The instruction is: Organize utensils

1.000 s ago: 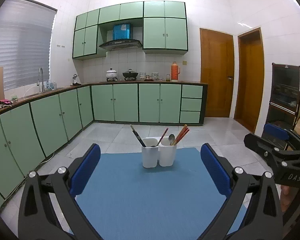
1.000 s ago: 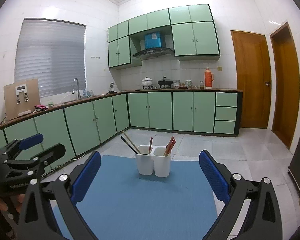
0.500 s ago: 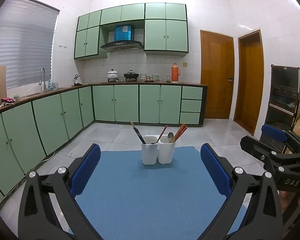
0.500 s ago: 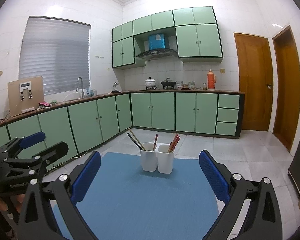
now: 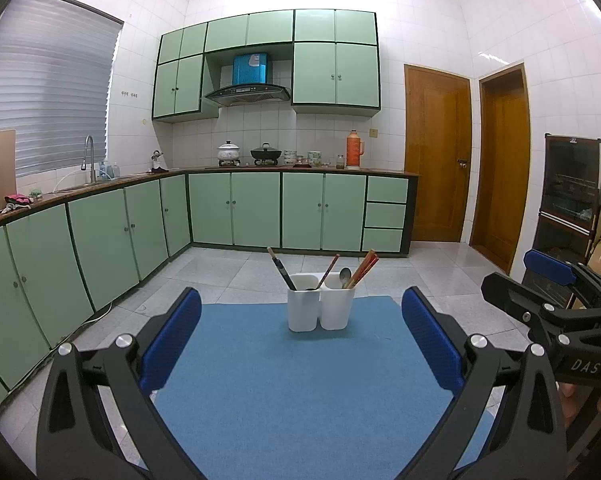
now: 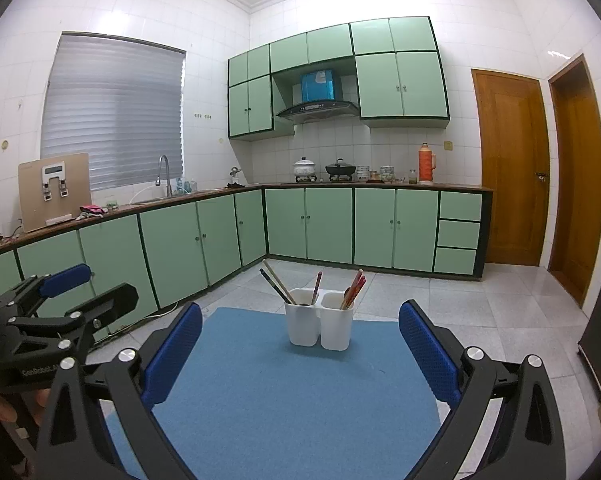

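A white two-cup utensil holder stands upright at the far end of a blue mat; it also shows in the right wrist view. Its left cup holds dark chopsticks and a reddish stick; its right cup holds a spoon and red chopsticks. My left gripper is open and empty, well short of the holder. My right gripper is open and empty, also short of it. Each gripper shows at the edge of the other's view.
The mat lies on a table over a grey tiled floor. Green cabinets line the left and back walls. Two wooden doors are at the right, and a dark shelf unit stands at the far right.
Both grippers have tilted or risen slightly, so the holder sits lower in both views. Both stay open and empty.
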